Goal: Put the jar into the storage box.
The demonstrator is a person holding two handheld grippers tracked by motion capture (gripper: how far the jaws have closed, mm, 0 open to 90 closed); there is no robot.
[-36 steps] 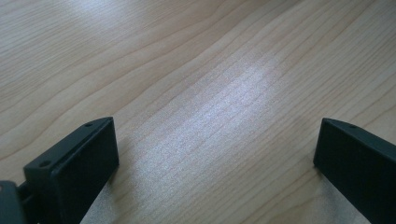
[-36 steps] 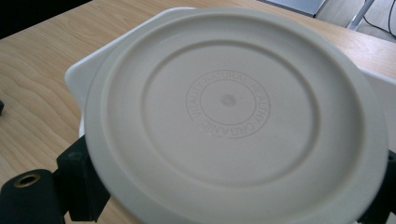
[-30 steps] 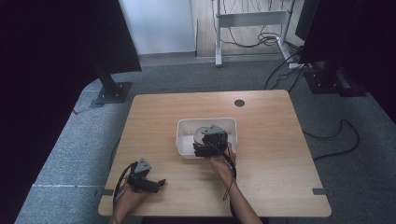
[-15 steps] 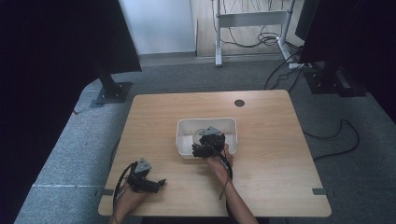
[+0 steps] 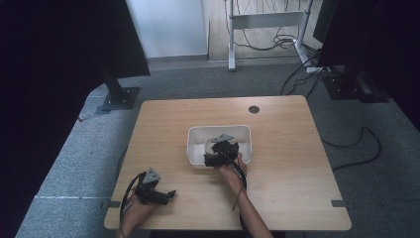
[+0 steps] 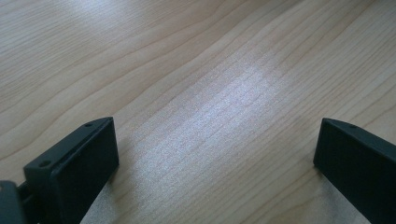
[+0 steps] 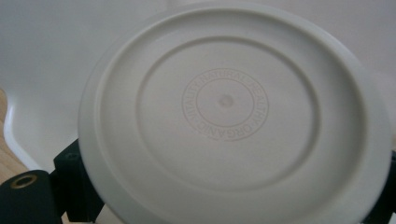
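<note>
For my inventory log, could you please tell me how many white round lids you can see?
1. The white round lid sits between the right gripper's jaws, over the white bin at the table's middle. The gripper hides part of the bin, so more may be hidden.

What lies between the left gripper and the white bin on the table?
Nothing: in the high view, the stretch between the left gripper and the bin is bare table.
</note>
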